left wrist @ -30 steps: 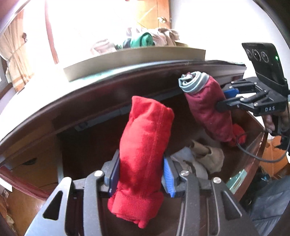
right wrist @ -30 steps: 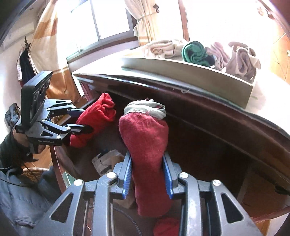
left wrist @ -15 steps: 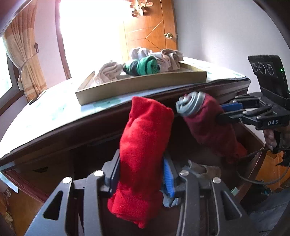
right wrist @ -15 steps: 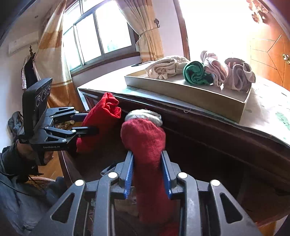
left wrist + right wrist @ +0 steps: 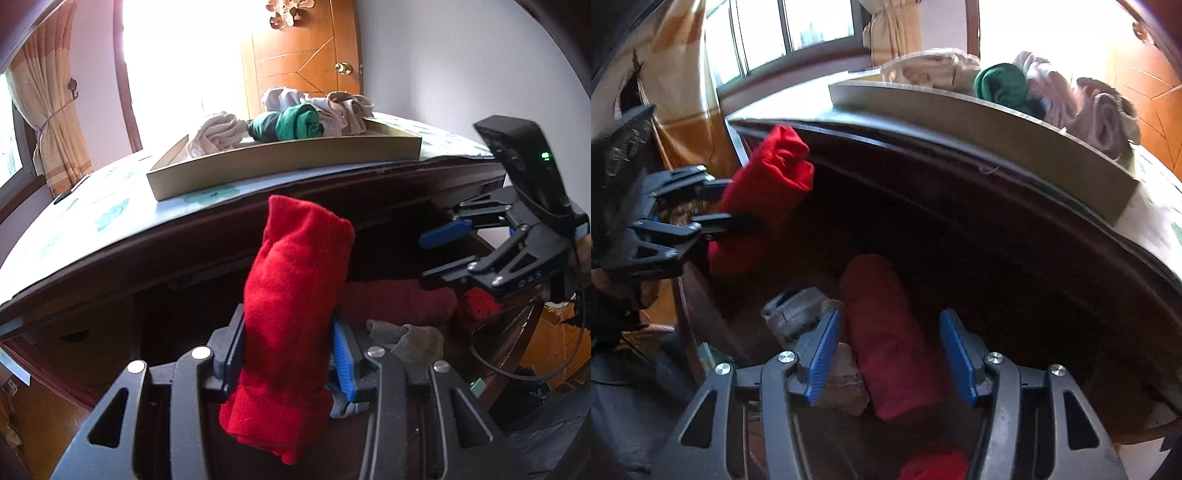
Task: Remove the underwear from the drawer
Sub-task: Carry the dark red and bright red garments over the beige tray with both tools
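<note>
Over the open drawer (image 5: 960,236) my left claw (image 5: 286,354) clenches a red roll (image 5: 295,295); right claw (image 5: 892,354), jaws just opened, released the maroon roll (image 5: 886,332) inside. Neither reached the worktop tray (image 5: 280,166).

Both wrist views share the drawer (image 5: 413,295)

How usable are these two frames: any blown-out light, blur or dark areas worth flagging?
Left wrist view: the window is blown out white, the bright red roll is sharp, and straight edges bow from the fisheye. Right wrist view: motion blur smears the left gripper, and the drawer interior is very dark.
</note>
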